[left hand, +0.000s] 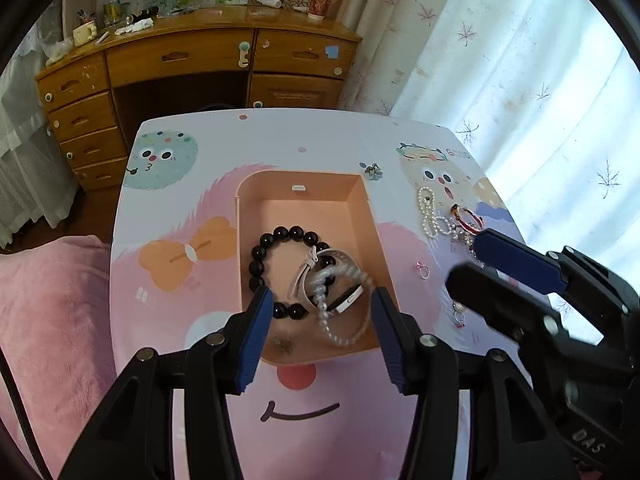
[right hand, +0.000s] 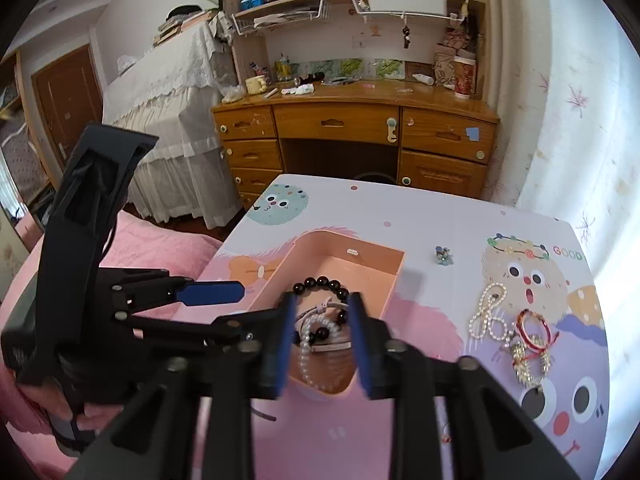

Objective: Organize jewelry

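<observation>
Both claws are wide open and hold nothing: the left claw [left hand: 320, 332] and the right claw [right hand: 322, 344] hang over the pink box [left hand: 360, 200] in the middle of the frame. The box already has a black bead bracelet [left hand: 276, 264] in it. For the next grab, I think the right claw should go to the pearl string [right hand: 490, 312] on the table [left hand: 328, 136] at the right and pinch one strand low.

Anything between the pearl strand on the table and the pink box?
Nothing visible. The pearl strand lies on bare table right of the pink box; only the box wall separates them. The box is open-topped, and the right gripper hovers beside that gap.
</observation>
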Demonstrator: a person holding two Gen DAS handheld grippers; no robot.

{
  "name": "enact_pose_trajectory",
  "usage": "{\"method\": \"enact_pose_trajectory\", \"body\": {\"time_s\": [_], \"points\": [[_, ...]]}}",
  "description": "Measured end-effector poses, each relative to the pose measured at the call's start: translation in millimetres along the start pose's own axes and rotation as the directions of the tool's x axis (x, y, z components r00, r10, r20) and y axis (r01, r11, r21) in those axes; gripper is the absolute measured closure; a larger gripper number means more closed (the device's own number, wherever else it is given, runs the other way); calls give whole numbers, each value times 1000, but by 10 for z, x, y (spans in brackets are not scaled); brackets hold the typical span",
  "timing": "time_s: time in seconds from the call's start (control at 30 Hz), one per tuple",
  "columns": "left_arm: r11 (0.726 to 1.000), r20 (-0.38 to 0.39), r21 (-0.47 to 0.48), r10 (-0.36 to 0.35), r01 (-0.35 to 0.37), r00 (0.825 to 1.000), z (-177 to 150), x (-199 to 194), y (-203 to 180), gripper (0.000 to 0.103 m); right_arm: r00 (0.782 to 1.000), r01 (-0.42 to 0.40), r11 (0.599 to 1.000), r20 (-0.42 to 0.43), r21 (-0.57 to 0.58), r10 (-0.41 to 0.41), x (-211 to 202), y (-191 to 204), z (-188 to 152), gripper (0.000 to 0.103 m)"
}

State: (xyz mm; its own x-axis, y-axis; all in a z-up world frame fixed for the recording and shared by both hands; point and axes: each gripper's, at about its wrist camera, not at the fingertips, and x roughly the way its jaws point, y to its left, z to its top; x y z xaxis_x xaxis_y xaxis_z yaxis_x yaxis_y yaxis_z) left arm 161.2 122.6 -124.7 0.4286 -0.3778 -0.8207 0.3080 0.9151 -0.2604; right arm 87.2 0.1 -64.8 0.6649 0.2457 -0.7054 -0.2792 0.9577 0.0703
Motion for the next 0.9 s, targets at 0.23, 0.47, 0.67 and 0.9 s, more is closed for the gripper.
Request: {"method": "enact_pose_trajectory", "body": {"time_s": [0.23,0.47,0.67,0.9], "points": [[998,0,27,65,-65,998,-100,-31,-90,27,998,52,999,-41,15,-51,-41,-113,-223,51],[997,-9,3,77,-77,997,-249,-31,-336,23,987,104,994,-122,-31,-107,-206,-328,-467,49],[998,-8,50,45,-45,999,-357,-89,-695,23,972,139,976,-166,-168,-167,-379,-516,-643,42],[984,-1,157,82,-80,997,-499,54,-1203,23,954,163,923,-184,-350,-238,-399,-841,-837,42]]}}
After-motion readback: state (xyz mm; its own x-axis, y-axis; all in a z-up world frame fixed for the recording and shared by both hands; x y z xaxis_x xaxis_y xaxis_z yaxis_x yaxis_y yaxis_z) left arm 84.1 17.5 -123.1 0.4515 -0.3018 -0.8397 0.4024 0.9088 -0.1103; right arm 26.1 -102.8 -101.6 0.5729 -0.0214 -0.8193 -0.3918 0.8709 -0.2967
